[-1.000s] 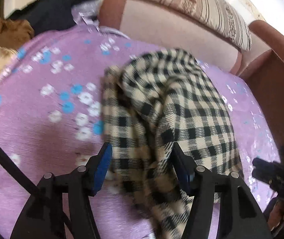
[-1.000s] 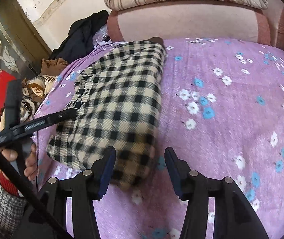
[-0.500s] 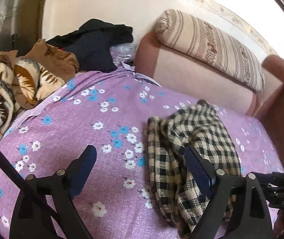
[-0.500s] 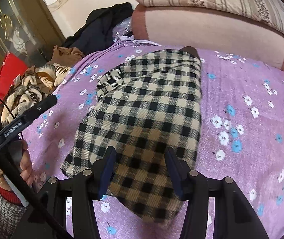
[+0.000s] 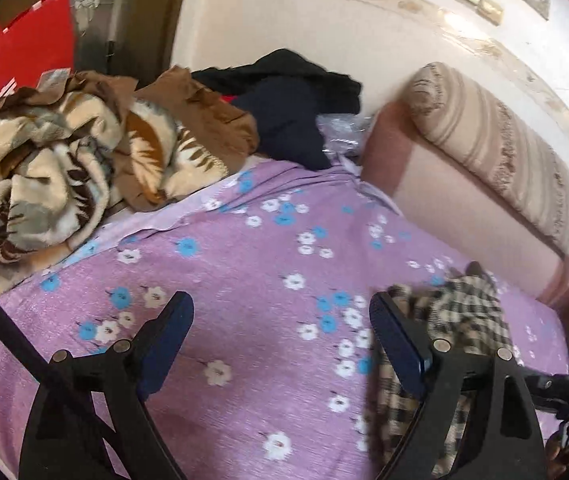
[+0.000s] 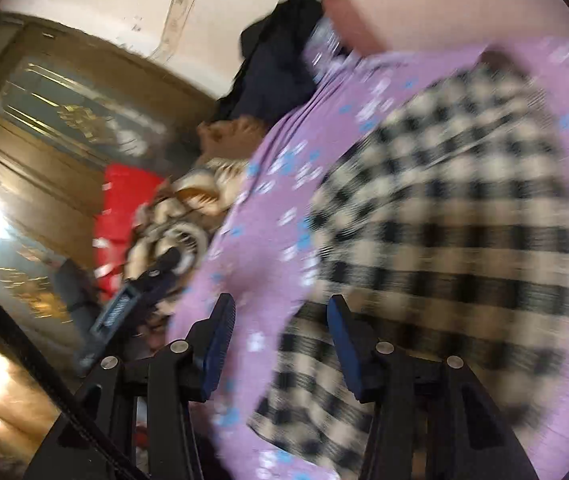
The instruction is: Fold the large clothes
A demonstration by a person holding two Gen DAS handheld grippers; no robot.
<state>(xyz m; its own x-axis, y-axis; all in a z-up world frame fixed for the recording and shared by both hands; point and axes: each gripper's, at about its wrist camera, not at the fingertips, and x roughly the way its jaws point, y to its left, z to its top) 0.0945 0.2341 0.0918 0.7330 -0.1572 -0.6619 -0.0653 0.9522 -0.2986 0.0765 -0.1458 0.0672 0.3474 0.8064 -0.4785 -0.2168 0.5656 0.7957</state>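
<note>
Left gripper [image 5: 280, 320] is hanging wide open over the purple flowered bedsheet [image 5: 244, 280], gripping nothing. The right gripper [image 6: 280, 320] is sitting unclenched too, holding nothing, hovering at the corner of the folded black-and-cream checked garment [image 6: 444, 208], which is lying on the sheet. Further back, a brown leaf-print blanket [image 5: 56, 184] and dark clothes [image 5: 292, 100] are piling up by the wall.

Purple bedsheet [image 5: 244, 280] printed with white and blue flowers, spread flat; striped beige bolster pillow [image 5: 496, 160] lying along the top of a pink padded headboard [image 5: 444, 200]; cream wall [image 5: 324, 28] with a patterned border strip behind. Heap at the far corner of the sheet: beige-and-brown leaf-patterned blanket [image 5: 52, 184], brown cloth [image 5: 204, 120], dark navy-black garments [image 5: 292, 108]; red bag [image 5: 16, 52] beside a glass-fronted wooden cabinet [image 6: 44, 128].
</note>
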